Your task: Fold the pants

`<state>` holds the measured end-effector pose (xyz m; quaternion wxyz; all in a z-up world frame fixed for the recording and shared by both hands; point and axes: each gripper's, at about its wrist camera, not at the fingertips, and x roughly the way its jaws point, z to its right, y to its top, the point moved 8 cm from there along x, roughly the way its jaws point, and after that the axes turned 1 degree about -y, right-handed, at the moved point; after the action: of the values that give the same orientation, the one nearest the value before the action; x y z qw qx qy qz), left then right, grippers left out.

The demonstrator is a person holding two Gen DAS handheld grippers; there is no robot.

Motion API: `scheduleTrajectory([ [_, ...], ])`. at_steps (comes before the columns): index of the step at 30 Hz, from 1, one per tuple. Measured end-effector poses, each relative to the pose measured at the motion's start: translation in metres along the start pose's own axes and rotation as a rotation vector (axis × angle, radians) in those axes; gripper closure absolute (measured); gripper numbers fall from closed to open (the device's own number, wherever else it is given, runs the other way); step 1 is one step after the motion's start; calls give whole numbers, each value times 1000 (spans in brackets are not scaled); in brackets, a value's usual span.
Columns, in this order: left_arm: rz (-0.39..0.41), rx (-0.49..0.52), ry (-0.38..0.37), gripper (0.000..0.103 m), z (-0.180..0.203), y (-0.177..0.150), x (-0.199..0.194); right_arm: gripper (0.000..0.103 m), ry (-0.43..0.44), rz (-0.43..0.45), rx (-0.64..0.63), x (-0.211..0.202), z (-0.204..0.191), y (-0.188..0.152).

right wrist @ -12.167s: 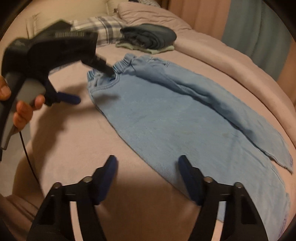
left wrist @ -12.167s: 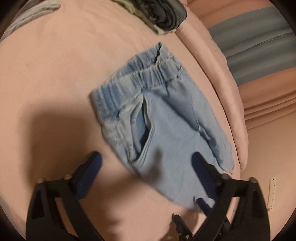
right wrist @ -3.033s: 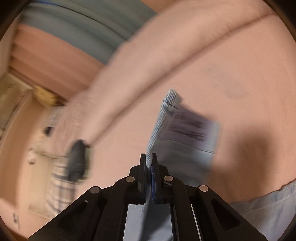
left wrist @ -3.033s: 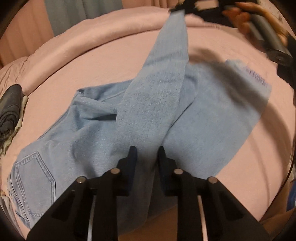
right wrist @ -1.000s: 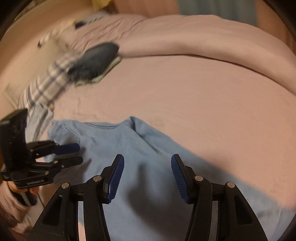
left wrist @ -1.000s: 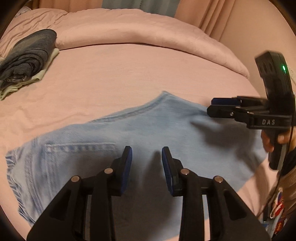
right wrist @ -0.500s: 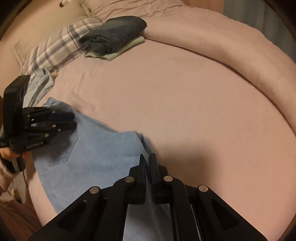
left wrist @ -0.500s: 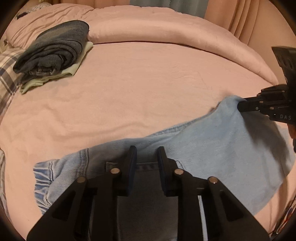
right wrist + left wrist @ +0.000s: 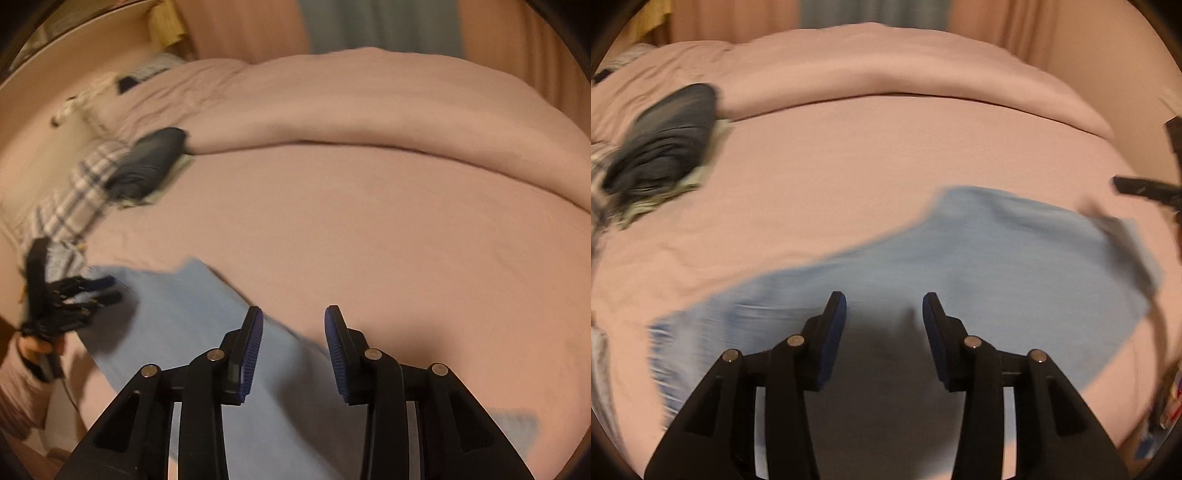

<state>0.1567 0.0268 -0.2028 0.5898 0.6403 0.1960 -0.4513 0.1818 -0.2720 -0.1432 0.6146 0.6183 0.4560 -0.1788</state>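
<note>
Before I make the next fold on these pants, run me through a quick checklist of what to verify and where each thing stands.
1. Left gripper open and empty: ok, fingers apart, nothing between them.
2. Right gripper open and empty: ok, fingers apart above the cloth.
3. Pants lying on the bed: ok, spread across the near side.
4. Pants lying smooth, edges lined up: cannot tell, both views are blurred.
5. Room on the bed beyond the pants: ok, bare sheet there.
6. Pile of dark folded clothes out of the way: ok, far off by the plaid pillow.
</note>
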Motion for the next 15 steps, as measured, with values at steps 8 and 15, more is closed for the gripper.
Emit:
scheduleTrajectory([
  [8, -92, 268, -200, 60, 109, -32, 7, 67, 103, -73, -160, -7, -69, -97],
  [15, -137, 488, -171, 62, 138, -71, 7, 68, 61, -132, -369, 8, -104, -139],
])
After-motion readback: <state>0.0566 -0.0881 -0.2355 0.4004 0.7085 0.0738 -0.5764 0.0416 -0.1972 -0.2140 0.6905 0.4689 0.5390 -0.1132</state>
